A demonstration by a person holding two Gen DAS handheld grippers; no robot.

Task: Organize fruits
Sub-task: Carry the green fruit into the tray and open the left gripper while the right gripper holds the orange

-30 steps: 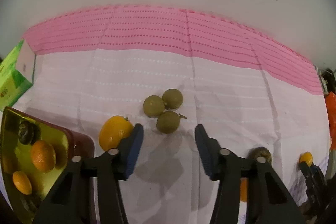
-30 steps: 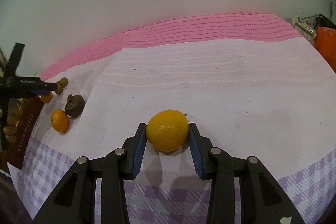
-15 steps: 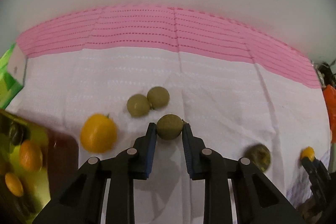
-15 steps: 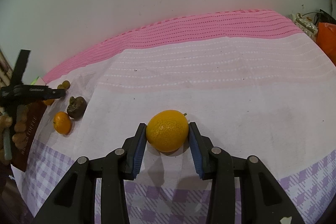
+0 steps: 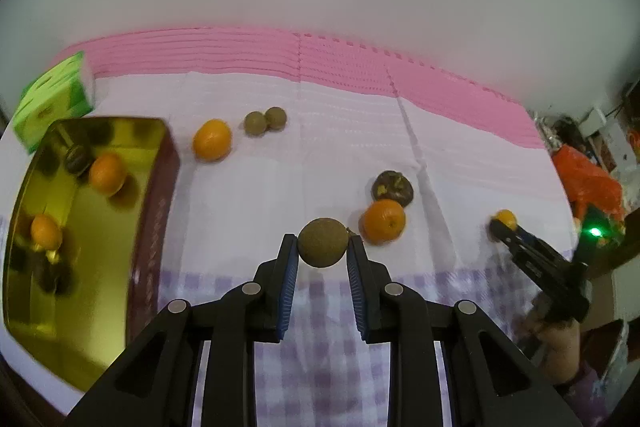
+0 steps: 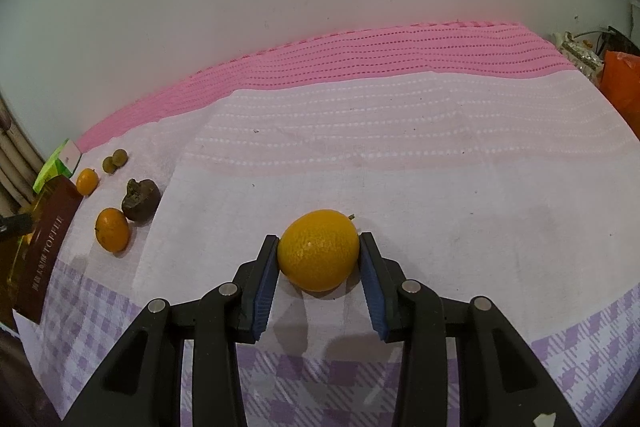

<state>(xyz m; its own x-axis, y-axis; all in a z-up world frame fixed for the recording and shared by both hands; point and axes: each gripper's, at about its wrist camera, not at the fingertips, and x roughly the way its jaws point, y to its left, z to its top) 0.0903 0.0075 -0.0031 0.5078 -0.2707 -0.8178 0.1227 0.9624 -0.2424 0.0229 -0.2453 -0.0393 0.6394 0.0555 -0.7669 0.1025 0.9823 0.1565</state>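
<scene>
Between the left gripper's (image 5: 322,259) fingers (image 5: 289,267) a brown-green round fruit (image 5: 322,243) is clamped, lifted clear of the table (image 5: 460,155). Right gripper (image 6: 319,263) fingers (image 6: 267,273) are narrowed onto an orange fruit (image 6: 318,249) resting on the cloth. Only the left view shows the gold tin's (image 5: 24,307) interior at 9 o'clock, holding two oranges; its other contents are blurred. Right view shows only the tin's side.
</scene>
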